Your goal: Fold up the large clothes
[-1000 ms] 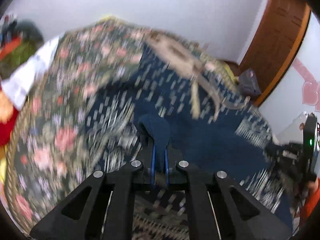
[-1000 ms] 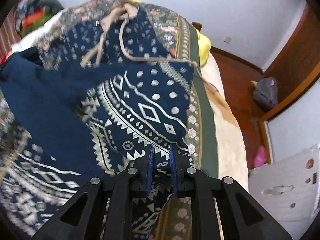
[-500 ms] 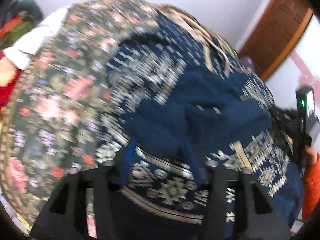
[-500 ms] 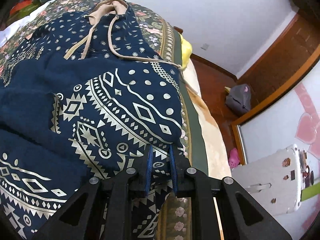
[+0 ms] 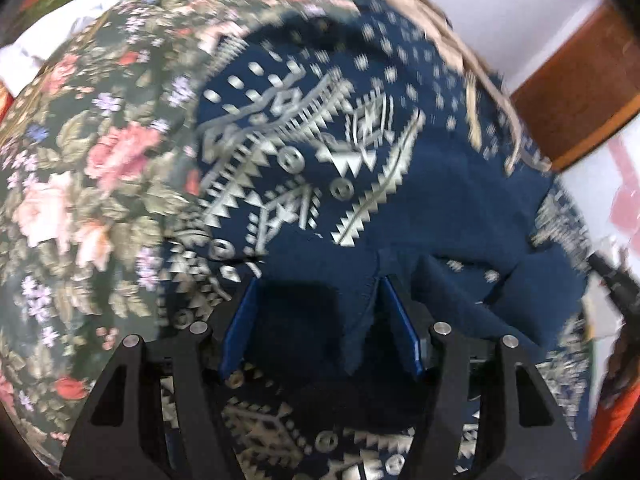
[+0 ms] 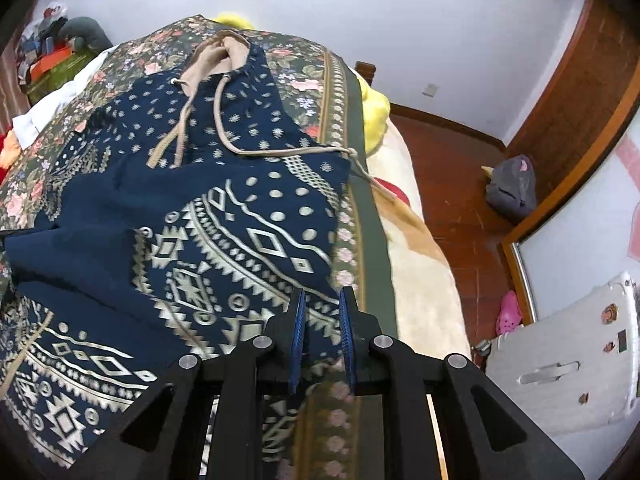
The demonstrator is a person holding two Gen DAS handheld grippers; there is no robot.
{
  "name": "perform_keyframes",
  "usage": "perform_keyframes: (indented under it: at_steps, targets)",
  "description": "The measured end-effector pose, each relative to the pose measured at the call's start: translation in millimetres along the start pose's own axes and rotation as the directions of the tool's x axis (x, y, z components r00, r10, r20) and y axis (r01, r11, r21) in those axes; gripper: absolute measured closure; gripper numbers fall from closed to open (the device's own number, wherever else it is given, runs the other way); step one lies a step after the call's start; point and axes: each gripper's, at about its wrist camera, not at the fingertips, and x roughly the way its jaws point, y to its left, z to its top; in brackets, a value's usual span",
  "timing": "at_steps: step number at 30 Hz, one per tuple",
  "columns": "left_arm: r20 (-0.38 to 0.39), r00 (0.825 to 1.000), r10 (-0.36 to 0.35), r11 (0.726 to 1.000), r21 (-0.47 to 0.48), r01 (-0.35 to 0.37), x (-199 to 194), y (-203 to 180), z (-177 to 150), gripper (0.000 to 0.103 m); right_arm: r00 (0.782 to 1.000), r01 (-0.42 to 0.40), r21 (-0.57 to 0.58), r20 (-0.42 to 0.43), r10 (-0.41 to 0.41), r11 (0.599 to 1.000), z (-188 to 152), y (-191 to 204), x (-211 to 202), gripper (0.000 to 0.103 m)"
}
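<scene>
The left gripper (image 5: 318, 320), its jaws just opened, is seen apart over a loose fold of the navy garment with cream geometric print (image 5: 360, 184), spread on the dark floral bedcover (image 5: 80, 184).

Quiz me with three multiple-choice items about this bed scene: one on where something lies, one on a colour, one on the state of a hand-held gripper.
1. Where does the navy patterned garment lie?
A. On the floral bedspread
B. On the wooden floor
C. In a basket

2. What colour is the garment's drawstring?
A. Red
B. Beige
C. Black

3. How does the right hand-held gripper stand?
A. Wide open above the cloth
B. Shut on a fold of the garment
C. Shut on nothing

Answers:
1 A: floral cloth shows around the garment's edges.
2 B: the tan cord trails down from the waistband.
3 B: navy cloth sits pinched between its blue pads.
</scene>
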Motion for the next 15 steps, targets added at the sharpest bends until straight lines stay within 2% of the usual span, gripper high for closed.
perform_keyframes:
  at_steps: [2,3,4,6,9,11,12,13,14,15]
  targets:
    - [0.034,0.999,0.035,0.999,0.035,-0.036,-1,-10,-4,0.049,1.0,-0.021,-0.008,-0.006,0.021,1.0,-3,-1,5,0.091]
    - [0.037,0.999,0.021,0.998,0.063,-0.024,-3,-16,-4,0.07,1.0,-0.024,-0.011,-0.01,0.024,1.0,-3,-1,9,0.091]
    - [0.038,0.999,0.022,0.996,0.086,-0.025,-7,-22,-5,0.085,1.0,-0.023,-0.014,-0.016,0.023,1.0,-2,-2,13,0.091]
    - [0.076,0.994,0.075,0.986,0.141,-0.085,-18,-36,-3,0.09,0.999,-0.021,-0.024,-0.028,0.021,0.999,-2,1,24,0.091]
    - [0.145,0.986,0.077,0.979,0.178,-0.103,-43,-51,8,0.092,1.0,-0.011,-0.045,-0.024,0.01,0.999,-2,3,30,0.091]
    - [0.233,0.969,0.082,0.975,0.181,-0.126,-70,-61,24,0.092,1.0,-0.004,-0.065,-0.02,0.002,0.998,-2,5,32,0.09]
    - [0.265,0.96,0.087,0.974,0.179,-0.138,-80,-63,29,0.092,1.0,0.015,-0.074,-0.014,-0.016,0.997,-2,5,33,0.083]
    - [0.308,0.947,0.093,0.973,0.172,-0.151,-92,-66,38,0.092,0.998,0.06,-0.08,-0.005,-0.06,0.995,-3,6,34,0.064]
    - [0.366,0.925,0.099,0.973,0.158,-0.167,-108,-69,46,0.092,0.993,0.119,-0.088,0.014,-0.118,0.989,-5,6,34,0.051]
    - [0.404,0.909,0.107,0.974,0.14,-0.177,-119,-69,50,0.092,0.985,0.169,-0.098,0.04,-0.166,0.981,-6,4,34,0.03]
